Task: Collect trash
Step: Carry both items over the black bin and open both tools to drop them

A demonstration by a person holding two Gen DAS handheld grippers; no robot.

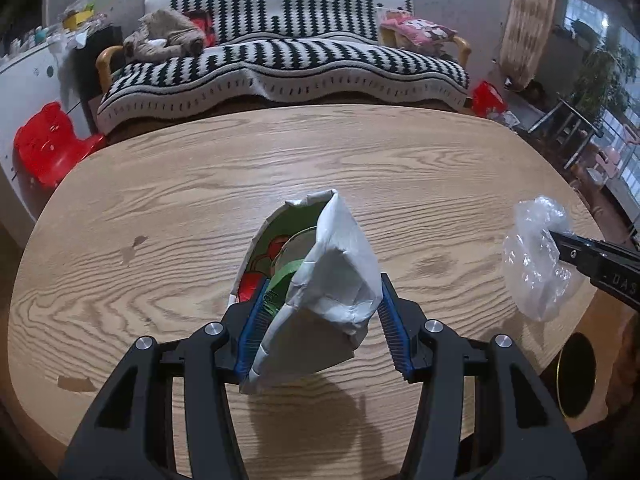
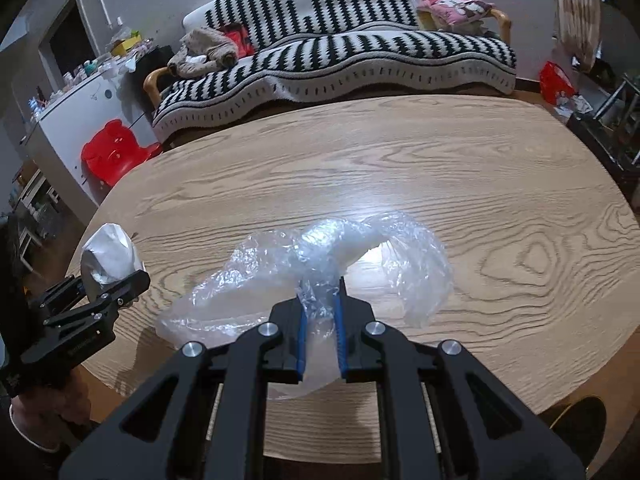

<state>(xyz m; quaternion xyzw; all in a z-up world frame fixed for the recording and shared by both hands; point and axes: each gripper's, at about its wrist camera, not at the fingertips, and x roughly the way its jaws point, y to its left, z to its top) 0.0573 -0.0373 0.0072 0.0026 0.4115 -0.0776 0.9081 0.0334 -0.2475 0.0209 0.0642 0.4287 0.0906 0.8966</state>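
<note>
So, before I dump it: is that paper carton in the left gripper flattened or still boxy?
Crushed: the paper carton is creased and folded between the left hand-held gripper's pads.

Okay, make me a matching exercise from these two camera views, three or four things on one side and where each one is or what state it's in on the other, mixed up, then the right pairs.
Things:
1. crushed carton
2. plastic wrap
3. red stool
4. pink cushion

Places:
A. on the floor by the table
B. in the right gripper
C. on the striped sofa
D. in the left gripper

Pairs: 1-D, 2-B, 3-A, 4-C
</note>
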